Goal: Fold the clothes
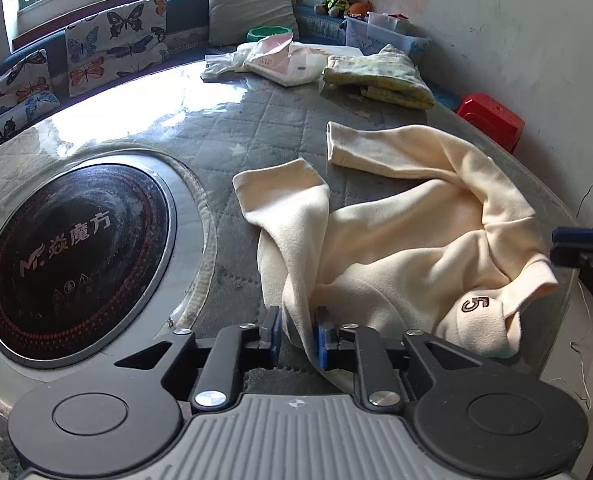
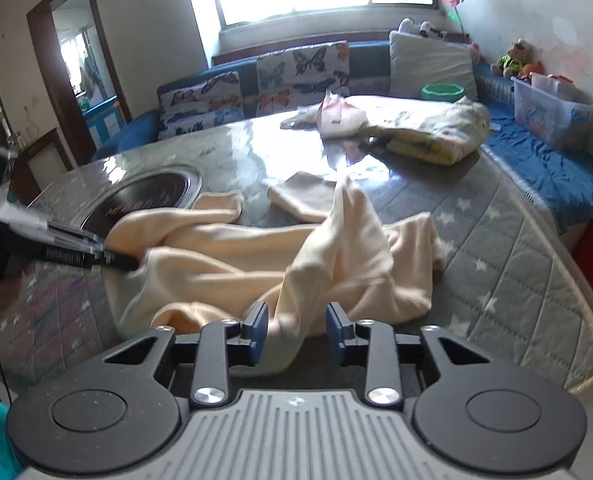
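The left claw (image 1: 296,330) is closed on a fold of the cream sweater (image 1: 408,240). The right claw (image 2: 296,330) has its jaws apart, with sweater cloth between them but not pinched. The sweater lies crumpled on the grey quilted table (image 1: 216,128), beside the round black cooktop (image 1: 76,256).

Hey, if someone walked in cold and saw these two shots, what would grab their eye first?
Most likely the cream sweater, crumpled in the middle of the quilted grey table cover, with cloth between both the left tongs and the right tongs. Next, the round black cooktop sunk into the table to the sweater's left. At the far edge lies a pile of folded clothes.
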